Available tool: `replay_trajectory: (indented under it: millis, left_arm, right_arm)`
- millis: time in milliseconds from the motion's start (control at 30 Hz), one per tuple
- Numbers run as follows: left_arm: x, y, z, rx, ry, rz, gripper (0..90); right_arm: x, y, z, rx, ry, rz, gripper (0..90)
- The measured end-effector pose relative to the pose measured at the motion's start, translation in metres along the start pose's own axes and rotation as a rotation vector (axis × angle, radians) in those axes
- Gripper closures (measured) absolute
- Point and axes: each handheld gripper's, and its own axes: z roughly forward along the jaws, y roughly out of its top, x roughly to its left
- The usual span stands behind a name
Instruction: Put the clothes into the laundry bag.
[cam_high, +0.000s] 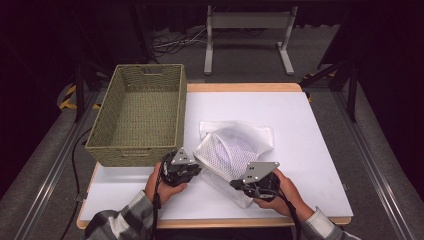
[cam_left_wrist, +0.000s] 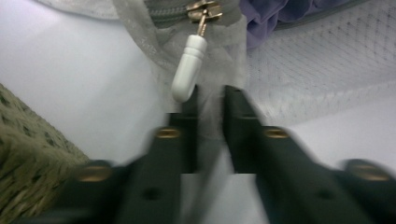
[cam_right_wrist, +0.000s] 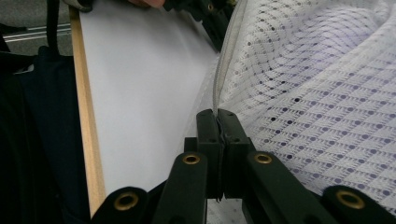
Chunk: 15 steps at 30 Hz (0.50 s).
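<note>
A white mesh laundry bag (cam_high: 235, 145) lies on the white table (cam_high: 300, 120), with something purple (cam_left_wrist: 280, 14) inside it. My left gripper (cam_high: 196, 169) is at the bag's near left corner. In the left gripper view its jaws (cam_left_wrist: 210, 95) stand close together with thin sheer fabric of the bag (cam_left_wrist: 317, 70) pinched between them, just below the white zipper pull (cam_left_wrist: 189, 70). My right gripper (cam_high: 234, 184) is at the bag's near edge. In the right gripper view its jaws (cam_right_wrist: 217, 114) are shut on the bag's zipper seam (cam_right_wrist: 303, 93).
A green woven basket (cam_high: 135, 150) stands at the table's left, just beyond my left hand, and its corner shows in the left gripper view (cam_left_wrist: 28, 154). The table's wooden front edge (cam_right_wrist: 86, 116) runs close to my right gripper. A metal frame (cam_high: 247, 22) stands on the floor behind.
</note>
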Motion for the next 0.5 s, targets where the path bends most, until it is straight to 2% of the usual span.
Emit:
replay_trajectory:
  millis: [67,267,400,433,467,500]
  left_arm:
    - [-0.001,0.000,-0.003,0.010,0.012,0.019,89.9]
    - [-0.006,-0.006,-0.018,0.009,0.019,0.033,89.9]
    - [-0.023,-0.005,-0.031,-0.034,0.023,0.113,89.5]
    - [-0.027,-0.005,-0.033,-0.053,0.017,0.132,79.9]
    - [-0.032,-0.003,-0.034,-0.081,-0.016,0.162,76.7]
    - [-0.036,0.000,-0.032,-0.078,-0.013,0.186,80.0]
  right_arm:
    - [-0.001,0.000,-0.001,-0.009,-0.010,0.004,89.5]
    - [-0.002,0.001,-0.003,-0.028,-0.032,0.009,89.5]
    - [-0.001,0.003,-0.002,-0.038,-0.041,0.009,89.4]
    - [-0.001,0.004,-0.002,-0.040,-0.041,0.008,89.4]
    - [0.000,0.005,-0.001,-0.045,-0.043,0.007,89.4]
    - [0.000,0.006,-0.001,-0.049,-0.042,0.006,89.5]
